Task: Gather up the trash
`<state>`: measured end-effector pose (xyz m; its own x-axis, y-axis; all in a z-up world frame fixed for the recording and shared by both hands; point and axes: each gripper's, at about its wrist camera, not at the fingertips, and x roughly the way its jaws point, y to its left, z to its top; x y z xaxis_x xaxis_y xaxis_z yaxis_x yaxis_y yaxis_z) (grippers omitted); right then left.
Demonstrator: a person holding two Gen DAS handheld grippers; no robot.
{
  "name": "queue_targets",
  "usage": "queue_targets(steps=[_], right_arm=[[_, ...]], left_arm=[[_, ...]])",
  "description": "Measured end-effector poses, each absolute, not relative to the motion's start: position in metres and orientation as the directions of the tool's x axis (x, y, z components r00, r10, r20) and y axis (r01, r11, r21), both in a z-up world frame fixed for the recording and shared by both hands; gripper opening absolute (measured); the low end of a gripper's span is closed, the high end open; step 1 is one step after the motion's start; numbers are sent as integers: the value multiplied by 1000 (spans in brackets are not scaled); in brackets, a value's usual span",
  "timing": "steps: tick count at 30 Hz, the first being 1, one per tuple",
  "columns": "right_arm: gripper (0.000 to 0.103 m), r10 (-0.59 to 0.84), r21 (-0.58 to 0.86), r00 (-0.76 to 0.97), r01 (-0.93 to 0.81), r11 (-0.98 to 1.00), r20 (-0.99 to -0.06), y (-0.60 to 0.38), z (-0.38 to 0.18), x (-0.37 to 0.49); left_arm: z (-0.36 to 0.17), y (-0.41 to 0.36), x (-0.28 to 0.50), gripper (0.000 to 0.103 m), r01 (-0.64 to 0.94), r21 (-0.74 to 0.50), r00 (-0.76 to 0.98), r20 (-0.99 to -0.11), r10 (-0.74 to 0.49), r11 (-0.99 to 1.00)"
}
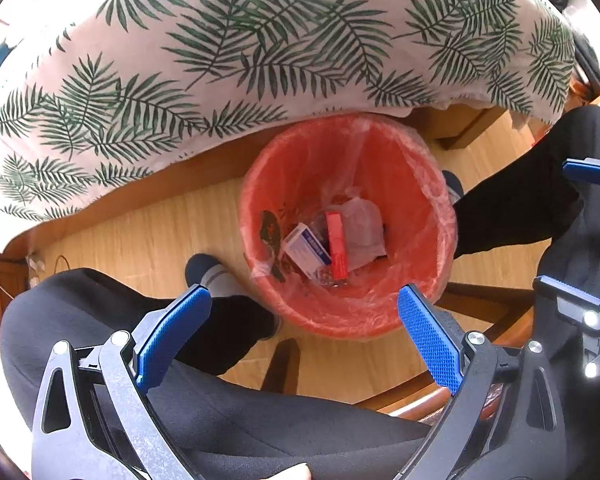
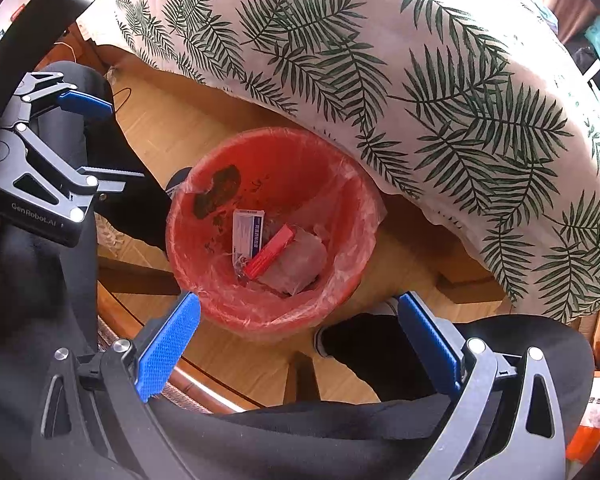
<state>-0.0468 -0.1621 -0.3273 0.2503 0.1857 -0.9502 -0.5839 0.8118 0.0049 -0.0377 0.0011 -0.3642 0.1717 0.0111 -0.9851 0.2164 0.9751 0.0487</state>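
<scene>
**Both grippers empty above the bin**

I have the left gripper (image 1: 304,316) and the right gripper (image 2: 300,328) poised over the round red plastic bin lined with a clear bag (image 1: 440,280), both sets of fingers spread wide and holding nothing, which I judge suits a drop just made. The trash lies at the bin's bottom, centre of the frame: a white-and-blue cardboard box (image 1: 306,249), a slim red carton (image 1: 337,244) and a crumpled translucent wrapper (image 1: 364,232). The bin stands on light wooden floor (image 1: 148,232) between the person's dark trouser legs (image 1: 228,328). A palm-leaf printed white cloth (image 1: 260,48) covers the tabletop across the upper frame.
</scene>
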Motion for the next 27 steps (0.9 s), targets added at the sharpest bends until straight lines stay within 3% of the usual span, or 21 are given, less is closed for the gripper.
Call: queue_targets(steps=[27], right_arm=[[98,200,25,237,-584,811,-951,-162,-330,-49]], left_arm=[[-368,-3,-40,97,228,49,164,-986,11,972]])
